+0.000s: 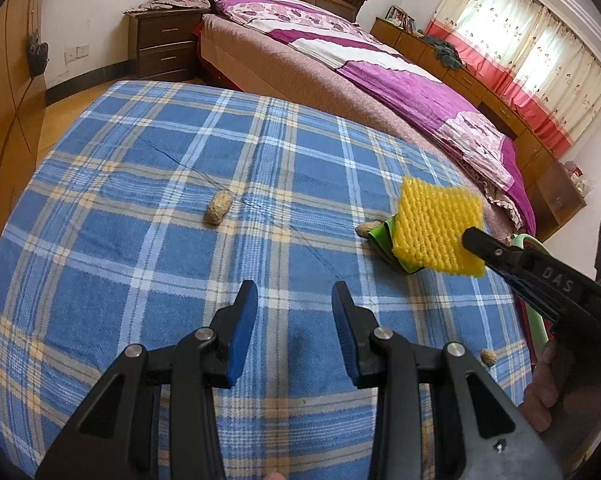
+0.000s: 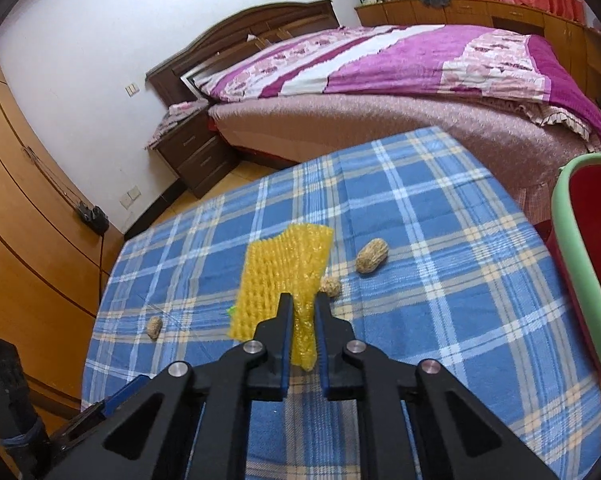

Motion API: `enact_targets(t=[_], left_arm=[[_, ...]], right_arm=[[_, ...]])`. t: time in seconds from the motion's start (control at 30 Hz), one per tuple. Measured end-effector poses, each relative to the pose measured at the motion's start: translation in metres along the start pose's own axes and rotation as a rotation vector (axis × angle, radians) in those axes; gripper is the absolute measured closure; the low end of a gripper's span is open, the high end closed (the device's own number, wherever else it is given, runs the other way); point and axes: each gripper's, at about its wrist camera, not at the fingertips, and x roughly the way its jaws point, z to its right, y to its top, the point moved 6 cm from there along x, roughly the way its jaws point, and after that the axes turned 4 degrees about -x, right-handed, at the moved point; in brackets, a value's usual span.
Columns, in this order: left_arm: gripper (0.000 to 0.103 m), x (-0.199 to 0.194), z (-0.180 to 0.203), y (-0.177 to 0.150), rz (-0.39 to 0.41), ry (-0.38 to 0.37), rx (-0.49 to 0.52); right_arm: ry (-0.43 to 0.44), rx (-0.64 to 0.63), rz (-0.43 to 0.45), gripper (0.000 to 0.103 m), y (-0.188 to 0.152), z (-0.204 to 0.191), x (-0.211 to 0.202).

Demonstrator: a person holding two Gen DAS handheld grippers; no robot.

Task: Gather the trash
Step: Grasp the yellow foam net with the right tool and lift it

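Note:
My right gripper [image 2: 302, 304] is shut on a yellow foam net [image 2: 284, 276] and holds it above the blue plaid tablecloth [image 2: 420, 320]; the net also shows in the left wrist view [image 1: 436, 228], held by the right gripper [image 1: 470, 236]. My left gripper [image 1: 296, 292] is open and empty over the cloth. Peanut shells lie on the cloth: one ahead of the left gripper [image 1: 218, 208], one by a green scrap [image 1: 366, 229], one near the right edge [image 1: 489, 357]. The right wrist view shows three shells [image 2: 371, 256], [image 2: 331, 286], [image 2: 154, 327]. The green scrap [image 1: 386, 236] lies under the net.
A red bin with a green rim [image 2: 580, 272] stands at the table's right side. A bed with a purple quilt [image 1: 360, 52] lies beyond the table. A dark nightstand [image 1: 162, 44] and wooden wardrobes [image 2: 28, 240] stand at the left.

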Motion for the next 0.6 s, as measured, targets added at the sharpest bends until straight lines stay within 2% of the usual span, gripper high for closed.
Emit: enact_targets(t=[0.4,0.53,0.6], left_arm=[[0.062,-0.004,0.020,-0.004,-0.011,-0.020,0.053],[0.044,-0.004,0.033,-0.005,-0.014,-0.030,0.088],[0.043,-0.004,0.040,-0.005,-0.012,-0.037,0.107]], right_arm=[[0.028,0.025,0.104,0.092,0.004,0.013,-0.056],[0.014,0.040,0.133,0.092,0.003,0.026,-0.076],[0.006,0.048,0.144,0.092,0.001,0.033,-0.086]])
